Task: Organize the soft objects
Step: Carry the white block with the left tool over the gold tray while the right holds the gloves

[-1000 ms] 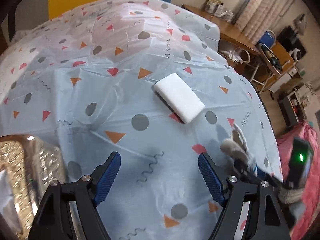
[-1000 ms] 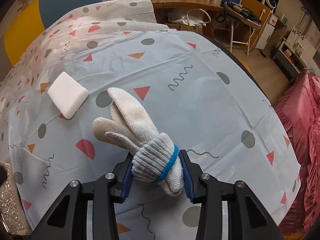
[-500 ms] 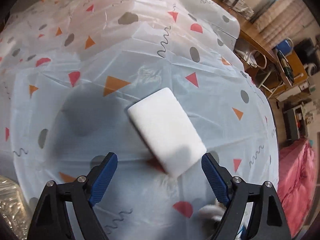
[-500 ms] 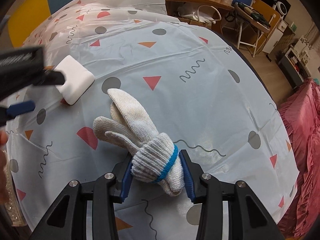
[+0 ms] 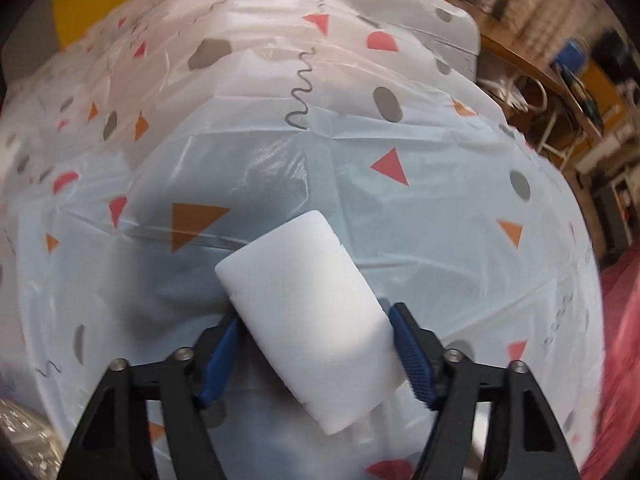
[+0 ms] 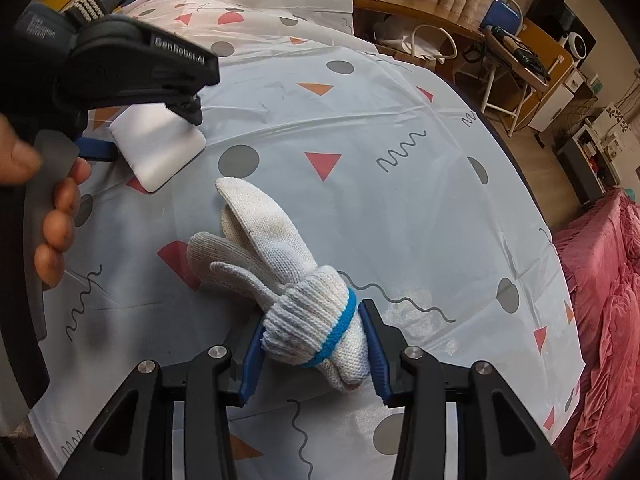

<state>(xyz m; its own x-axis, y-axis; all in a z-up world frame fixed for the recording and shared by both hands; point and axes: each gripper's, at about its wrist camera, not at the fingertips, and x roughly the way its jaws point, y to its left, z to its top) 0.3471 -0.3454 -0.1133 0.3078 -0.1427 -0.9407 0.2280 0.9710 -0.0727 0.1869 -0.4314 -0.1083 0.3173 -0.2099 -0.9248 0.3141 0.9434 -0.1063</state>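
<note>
1. Left gripper (image 5: 316,354) jaws closing around the white rectangular foam sponge (image 5: 308,320), far-left on the desk (image 6: 400,200).
2. Right gripper (image 6: 312,346) jaws clamp the rolled white knit gloves (image 6: 288,276), nearer.
3. Nothing's sorted yet, I'd say.

Your white sponge (image 5: 316,316) lies on a pale blue cloth (image 6: 400,208) printed with grey dots, red and orange triangles and dark squiggles. Your glove (image 6: 288,276) is off-white knit with a bright blue cuff band.
</note>
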